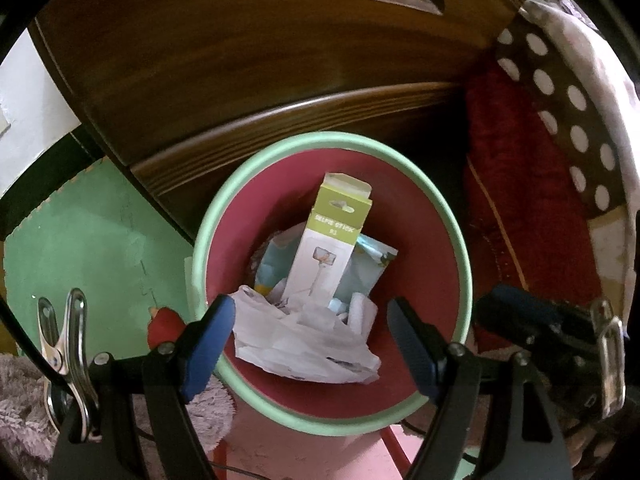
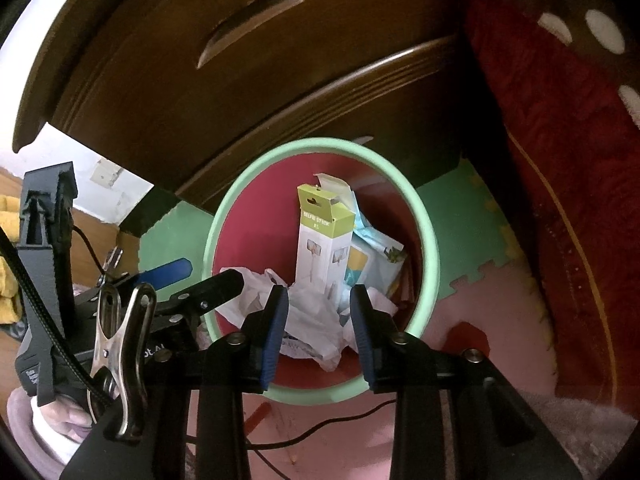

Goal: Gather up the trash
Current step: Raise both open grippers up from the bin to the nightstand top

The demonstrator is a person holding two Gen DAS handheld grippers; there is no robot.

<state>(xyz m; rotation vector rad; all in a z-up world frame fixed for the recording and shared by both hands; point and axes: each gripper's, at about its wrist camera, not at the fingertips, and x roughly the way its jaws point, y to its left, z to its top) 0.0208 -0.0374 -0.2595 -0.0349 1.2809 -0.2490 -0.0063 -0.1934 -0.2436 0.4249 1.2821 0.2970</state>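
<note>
Left wrist view: dark wooden drawer unit [image 1: 240,60] behind, foam floor mat [image 1: 92,240] below. Red bin with green rim [image 1: 208,220] stands on the mat, just beside the unit. Inside: selfie stick box [image 1: 324,240] upright, crumpled white paper [image 1: 304,340] at its foot. Left gripper [image 1: 312,336] hangs over the bin, jaws wide apart, empty. Right gripper [image 2: 318,316] above the paper, jaws partly apart, nothing pinched.

Left tool [image 1: 310,346] wide open; right tool [image 2: 319,326] parted, empty.
</note>
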